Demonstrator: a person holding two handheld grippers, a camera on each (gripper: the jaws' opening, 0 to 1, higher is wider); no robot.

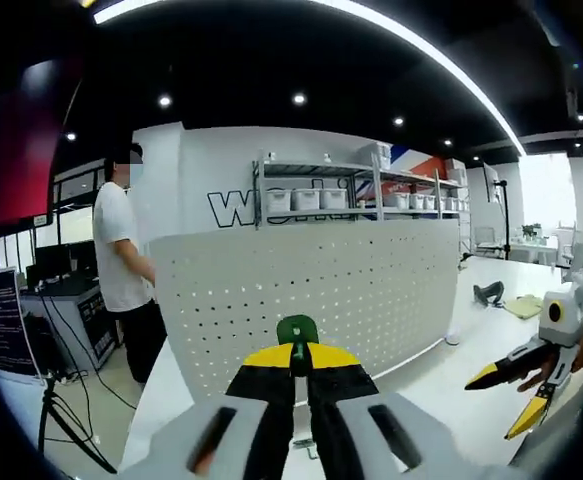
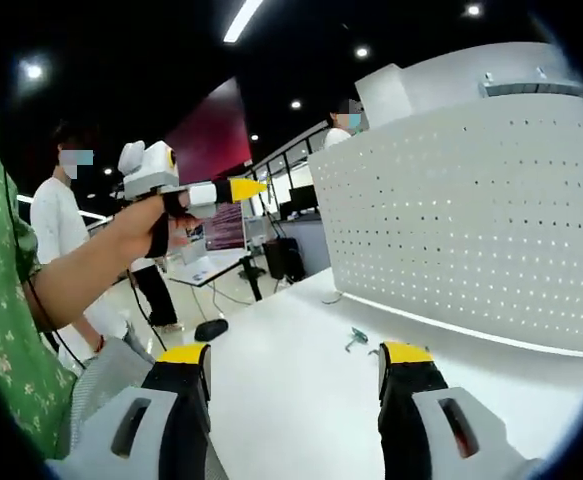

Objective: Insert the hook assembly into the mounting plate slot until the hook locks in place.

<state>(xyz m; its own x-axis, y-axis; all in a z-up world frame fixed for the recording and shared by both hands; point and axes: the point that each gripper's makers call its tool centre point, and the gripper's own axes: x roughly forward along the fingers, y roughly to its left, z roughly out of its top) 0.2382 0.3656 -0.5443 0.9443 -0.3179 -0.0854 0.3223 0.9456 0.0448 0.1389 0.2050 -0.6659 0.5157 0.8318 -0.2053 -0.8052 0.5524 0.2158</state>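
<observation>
Left hand-held gripper (image 1: pixel 299 372), jaws closed on a green-topped hook piece (image 1: pixel 297 330) pinched upright between the yellow tips; held this way, the piece faces the white pegboard (image 1: pixel 311 290) straight ahead of the jaws, apparently so that it can be pushed squarely into a slot. Pegboard stands upright on the white counter (image 1: pixel 471 385), beyond the tips and not touching them; which hole or slot is aimed at cannot be told. Right hand-held gripper (image 2: pixel 296 368), jaws spread wide and empty, hovers above the counter with the pegboard off to its right, probably kept free to steady the board or fetch parts. Ahead of its open jaws a small metal part (image 2: pixel 357 339) lies loose on the counter near the board's foot; a dark computer mouse (image 2: pixel 211 329) lies further left. Judged stage: approach, hook not yet seated. Bystander in a white shirt (image 1: pixel 119 255) stands left of the pegboard, apart from the work
</observation>
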